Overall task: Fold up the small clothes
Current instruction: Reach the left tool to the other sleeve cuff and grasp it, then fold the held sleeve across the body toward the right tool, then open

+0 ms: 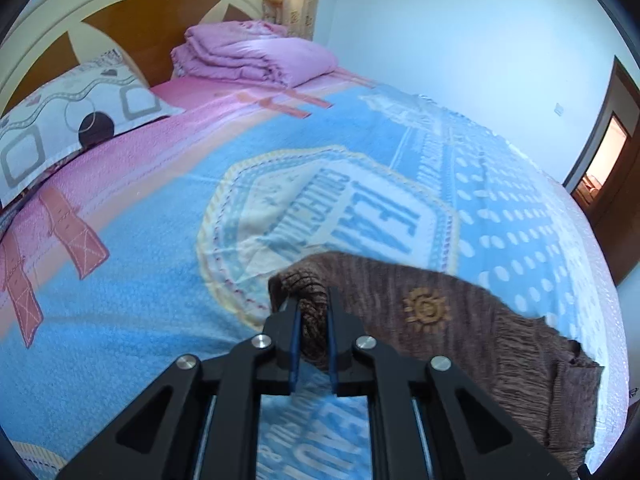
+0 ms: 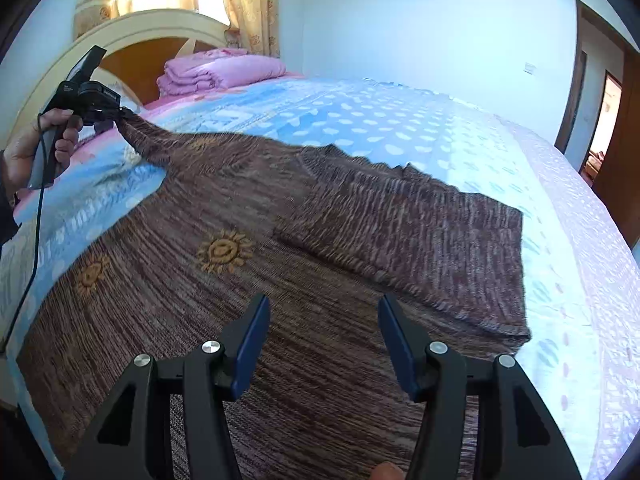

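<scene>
A brown knitted sweater (image 2: 280, 248) with orange sun motifs lies spread on the bed, one sleeve folded over its right side. My left gripper (image 1: 313, 312) is shut on a bunched corner of the sweater (image 1: 460, 320) and holds it lifted above the bedspread. It also shows in the right wrist view (image 2: 120, 114), far left, pulling the fabric taut. My right gripper (image 2: 323, 312) is open and empty, hovering just above the sweater's near part.
The bed has a blue and pink bedspread (image 1: 160, 240). A folded pink quilt (image 1: 256, 56) and a patterned pillow (image 1: 72, 120) lie by the headboard (image 1: 48, 24). A doorway (image 2: 604, 120) is at the right.
</scene>
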